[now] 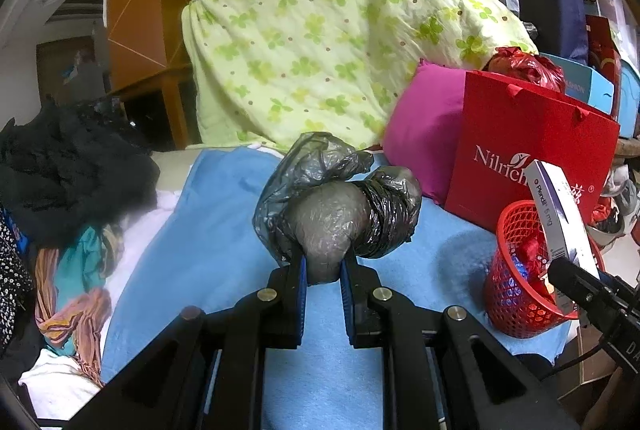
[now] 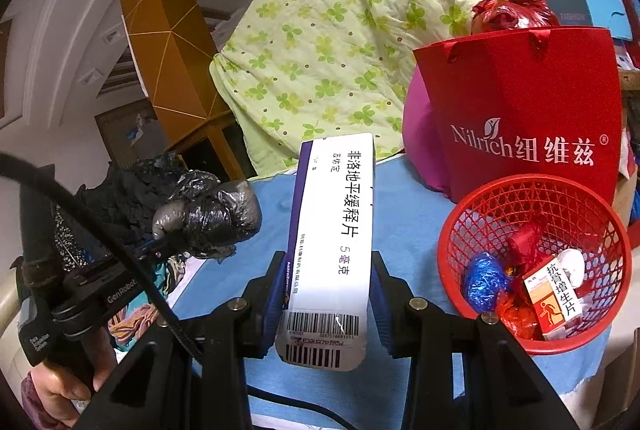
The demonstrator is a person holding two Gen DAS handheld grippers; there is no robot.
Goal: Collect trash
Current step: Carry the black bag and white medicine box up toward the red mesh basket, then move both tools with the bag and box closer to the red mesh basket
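Observation:
My left gripper (image 1: 323, 266) is shut on a crumpled grey plastic bag bundle (image 1: 340, 206), held above the blue cloth (image 1: 208, 230). From the right wrist view the same bundle (image 2: 212, 216) hangs at the left, clamped in the left gripper (image 2: 160, 246). My right gripper (image 2: 328, 290) is shut on a white and purple medicine box (image 2: 336, 230), standing upright between the blue pads. That box (image 1: 560, 214) shows at the right of the left wrist view, over the red mesh basket (image 1: 516, 270). The basket (image 2: 472, 230) holds several wrappers and a small orange box (image 2: 554, 304).
A red paper bag (image 2: 528, 110) stands behind the basket, with a magenta pillow (image 1: 424, 138) beside it. A green flowered quilt (image 1: 320, 30) is piled at the back. Dark clothes (image 1: 72, 166) and a striped scarf (image 1: 76, 302) lie to the left. A hand (image 2: 56, 390) grips the left tool.

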